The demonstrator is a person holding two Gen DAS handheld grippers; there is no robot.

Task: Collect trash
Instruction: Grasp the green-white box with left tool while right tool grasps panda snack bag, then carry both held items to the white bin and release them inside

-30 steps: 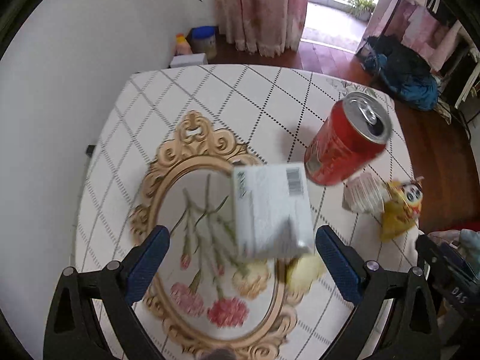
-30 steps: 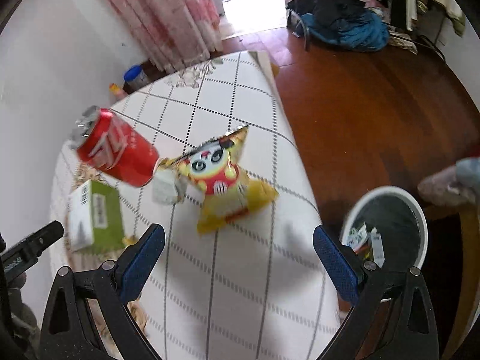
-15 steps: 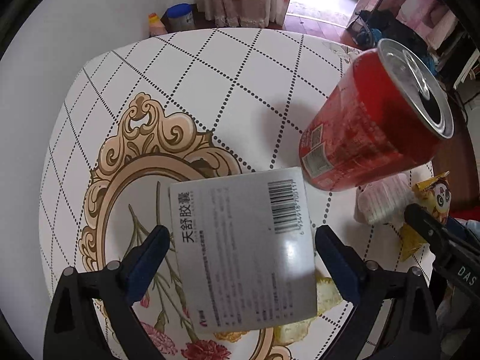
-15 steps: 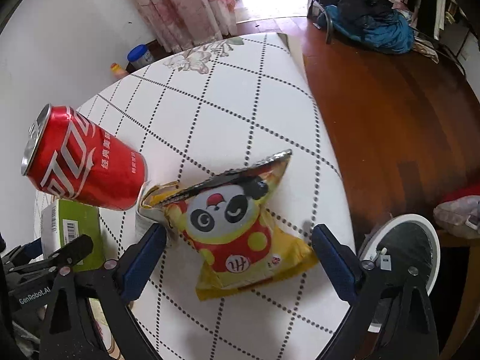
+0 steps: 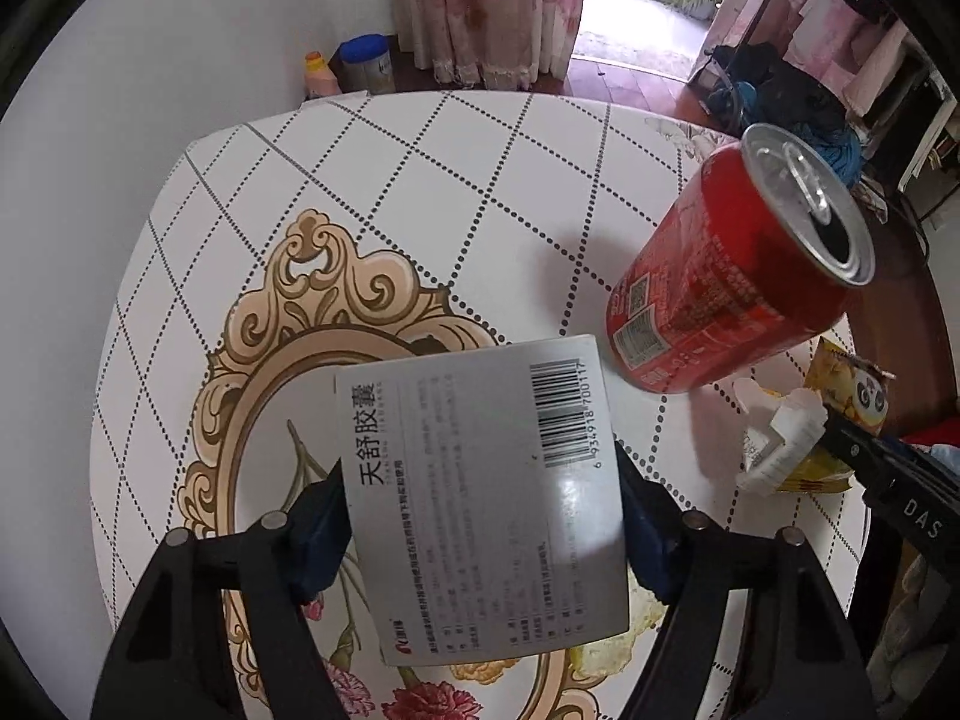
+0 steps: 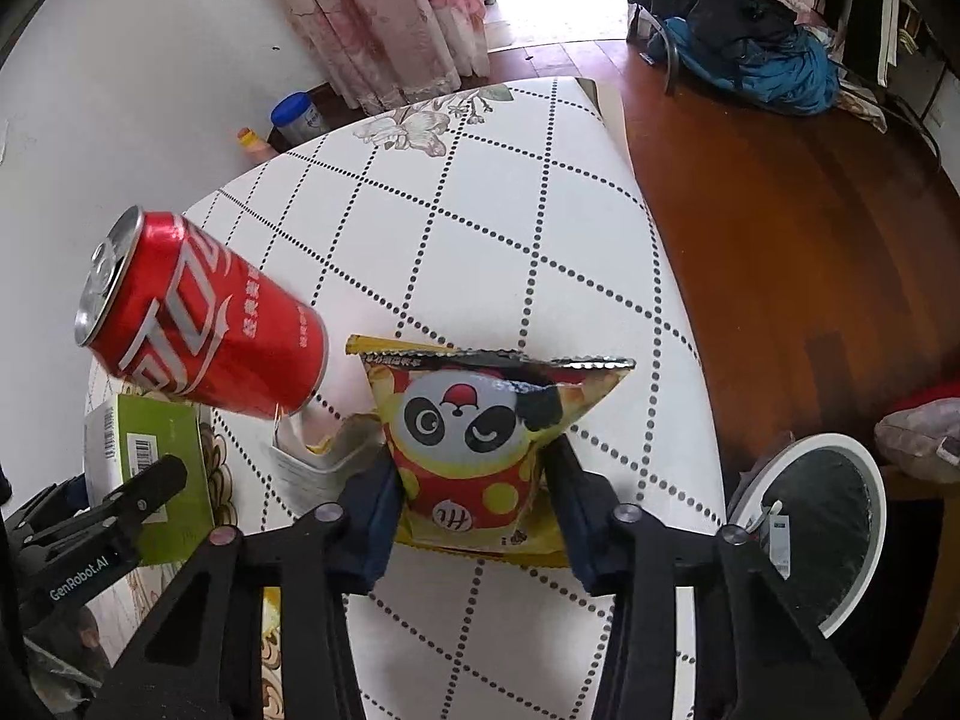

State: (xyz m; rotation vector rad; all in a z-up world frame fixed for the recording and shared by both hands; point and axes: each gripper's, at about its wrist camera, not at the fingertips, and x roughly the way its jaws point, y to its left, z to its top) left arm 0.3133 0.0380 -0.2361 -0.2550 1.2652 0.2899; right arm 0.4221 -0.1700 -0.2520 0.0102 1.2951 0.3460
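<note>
My left gripper (image 5: 480, 516) is shut on a white and green medicine box (image 5: 486, 492), its blue pads pressed on both sides; the box shows green in the right wrist view (image 6: 150, 468). My right gripper (image 6: 474, 504) is shut on a yellow panda snack bag (image 6: 474, 438), which also shows in the left wrist view (image 5: 852, 408). A red cola can (image 5: 738, 276) stands beside both, also seen from the right wrist (image 6: 204, 336). A crumpled white wrapper (image 6: 318, 456) lies between can and bag.
The table (image 6: 480, 240) has a white diamond-pattern cloth with a gold floral medallion (image 5: 318, 300). A white-rimmed trash bin (image 6: 816, 516) stands on the wooden floor at the right. Clothes pile (image 6: 750, 48), bottles (image 5: 366, 66) and curtain lie beyond.
Both grippers moved forward and closed: the left one onto the medicine box, the right one onto the panda snack bag. The can has not moved.
</note>
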